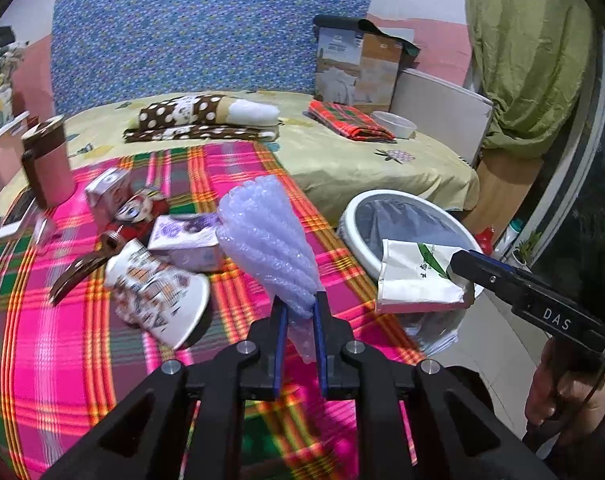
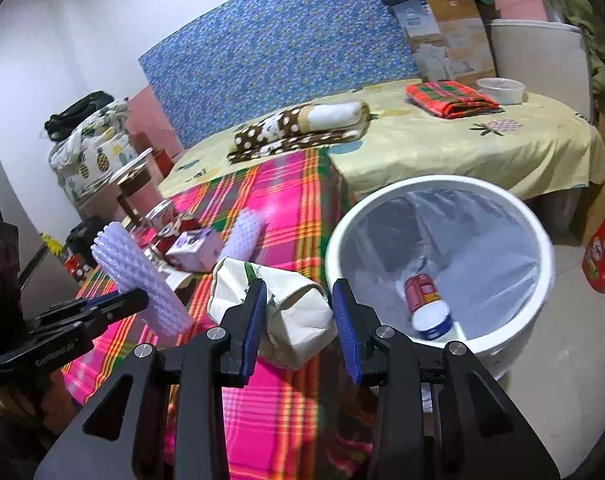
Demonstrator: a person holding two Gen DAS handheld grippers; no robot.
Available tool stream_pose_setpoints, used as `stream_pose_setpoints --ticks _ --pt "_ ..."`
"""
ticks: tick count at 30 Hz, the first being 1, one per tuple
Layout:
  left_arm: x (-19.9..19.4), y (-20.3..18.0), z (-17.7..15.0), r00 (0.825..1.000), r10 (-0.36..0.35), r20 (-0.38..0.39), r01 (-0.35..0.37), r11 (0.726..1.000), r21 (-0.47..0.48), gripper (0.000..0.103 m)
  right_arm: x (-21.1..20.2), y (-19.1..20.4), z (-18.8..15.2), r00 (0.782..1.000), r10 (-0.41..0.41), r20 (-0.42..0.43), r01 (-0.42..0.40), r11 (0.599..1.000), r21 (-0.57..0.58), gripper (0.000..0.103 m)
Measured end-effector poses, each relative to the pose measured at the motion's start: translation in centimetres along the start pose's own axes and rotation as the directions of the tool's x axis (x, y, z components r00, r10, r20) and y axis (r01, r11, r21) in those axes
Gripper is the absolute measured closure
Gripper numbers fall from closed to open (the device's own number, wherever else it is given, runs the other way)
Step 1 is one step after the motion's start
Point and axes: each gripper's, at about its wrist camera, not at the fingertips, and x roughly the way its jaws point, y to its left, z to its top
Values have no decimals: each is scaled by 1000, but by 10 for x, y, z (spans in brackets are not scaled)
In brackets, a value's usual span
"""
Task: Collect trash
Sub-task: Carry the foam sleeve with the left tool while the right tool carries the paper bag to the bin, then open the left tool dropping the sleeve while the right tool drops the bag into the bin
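While my left tongs point(image 1: 298, 306) pinch the foam net point(image 1: 268, 236) and my right tongs point(image 2: 298, 312) clamp the crumpled paper bag point(image 2: 290, 316) just left of the bin point(image 2: 534, 224), either light piece could slip and miss it.

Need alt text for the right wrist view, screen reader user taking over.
The right gripper grips a crumpled white paper bag beside a white lined trash bin holding a red can. At left, the left gripper holds a lilac foam net sleeve over the pink plaid cloth.
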Motion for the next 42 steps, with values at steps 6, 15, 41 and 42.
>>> stream_pose_setpoints --ticks 6,15,41,42 --pt "11 -23 16 999 -38 12 37 998 47 90 -9 -24 6 998 -55 32 54 998 38 67" --pt "35 -53 36 996 -94 5 93 991 93 90 -12 -57 7 991 -126 39 121 988 100 67" --pt "112 -96 37 971 -189 -147 207 971 119 89 9 -89 6 974 -218 -67 224 970 94 66" --pt "112 -96 37 970 -192 -147 210 970 119 89 10 -89 5 973 -220 -74 226 970 93 65"
